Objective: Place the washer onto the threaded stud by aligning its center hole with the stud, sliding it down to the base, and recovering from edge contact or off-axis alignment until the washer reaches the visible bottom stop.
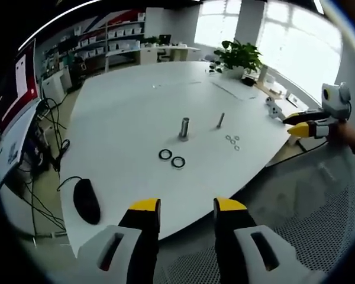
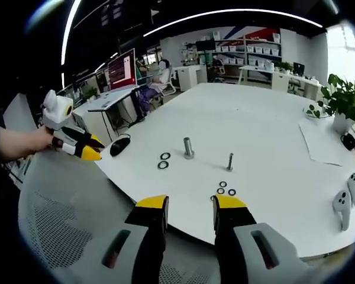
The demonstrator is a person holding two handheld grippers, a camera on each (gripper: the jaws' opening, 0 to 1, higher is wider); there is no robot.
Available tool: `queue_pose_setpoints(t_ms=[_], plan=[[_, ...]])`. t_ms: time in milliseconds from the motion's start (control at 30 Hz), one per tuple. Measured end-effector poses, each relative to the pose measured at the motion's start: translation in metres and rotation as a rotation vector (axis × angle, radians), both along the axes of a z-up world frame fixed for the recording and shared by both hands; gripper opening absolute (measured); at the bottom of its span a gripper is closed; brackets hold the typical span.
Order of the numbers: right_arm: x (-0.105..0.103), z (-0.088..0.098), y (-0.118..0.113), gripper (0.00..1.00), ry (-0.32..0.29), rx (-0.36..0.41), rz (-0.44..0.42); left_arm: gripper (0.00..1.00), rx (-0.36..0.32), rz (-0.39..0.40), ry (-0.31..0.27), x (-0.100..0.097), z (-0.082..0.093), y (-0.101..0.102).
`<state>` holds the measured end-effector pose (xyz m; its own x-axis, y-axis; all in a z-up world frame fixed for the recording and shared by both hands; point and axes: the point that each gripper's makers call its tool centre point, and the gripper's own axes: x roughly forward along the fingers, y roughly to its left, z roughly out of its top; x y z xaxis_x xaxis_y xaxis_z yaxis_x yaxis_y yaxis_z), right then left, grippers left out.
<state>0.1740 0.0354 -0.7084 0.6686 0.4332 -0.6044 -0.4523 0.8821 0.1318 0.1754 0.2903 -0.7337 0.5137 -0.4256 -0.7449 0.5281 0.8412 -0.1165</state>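
On the white table [image 1: 136, 112], thin, light, slippery dark ring washers [image 1: 171, 158] are best pinched at the rim by the spread, empty left gripper [image 1: 186, 210].

Right gripper [image 2: 190, 208] fingers apart, empty; threaded stud [image 2: 189, 148] upright on white table [image 2: 266, 130], washers [image 2: 164, 161] beside.

The table [image 1: 136, 112] lies broadly bare around its middle, where two studs stand apart: the thick stud [image 1: 184, 128] and the thin stud [image 1: 220, 120], with open surface between them. Two large washers [image 1: 171, 158] lie just in front of the thick one, small washers [image 1: 232, 141] near the thin one. A mouse [image 1: 86, 200] sits at the near edge, well apart. A mesh chair back [image 2: 65, 231] stands between the claws and the table.
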Motion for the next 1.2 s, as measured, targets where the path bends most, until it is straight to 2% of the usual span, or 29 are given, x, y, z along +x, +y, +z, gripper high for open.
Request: queue_pose_setpoints(t_ms=[167, 300, 667, 867, 1000, 1200], plan=[[-0.002, -0.009, -0.004, 0.33, 0.033, -0.035, -0.008, 0.34, 0.017, -0.014, -0.004, -0.001, -0.001, 0.001], [-0.002, -0.009, -0.005, 0.34, 0.030, -0.049, -0.007, 0.35, 0.001, 0.001, -0.006, 0.002, 0.002, 0.002], [-0.004, -0.011, -0.006, 0.34, 0.048, -0.045, -0.003, 0.37, 0.011, -0.005, 0.017, 0.005, 0.002, 0.001], [-0.004, -0.011, -0.004, 0.34, 0.050, -0.032, 0.004, 0.36, 0.028, -0.008, 0.016, 0.022, 0.003, -0.004], [-0.006, -0.013, -0.001, 0.34, 0.057, -0.041, 0.028, 0.35, 0.011, 0.013, 0.008, 0.039, 0.004, -0.014], [-0.005, -0.011, -0.001, 0.34, 0.047, -0.029, 0.025, 0.34, 0.021, -0.001, 0.040, 0.054, -0.009, -0.027]])
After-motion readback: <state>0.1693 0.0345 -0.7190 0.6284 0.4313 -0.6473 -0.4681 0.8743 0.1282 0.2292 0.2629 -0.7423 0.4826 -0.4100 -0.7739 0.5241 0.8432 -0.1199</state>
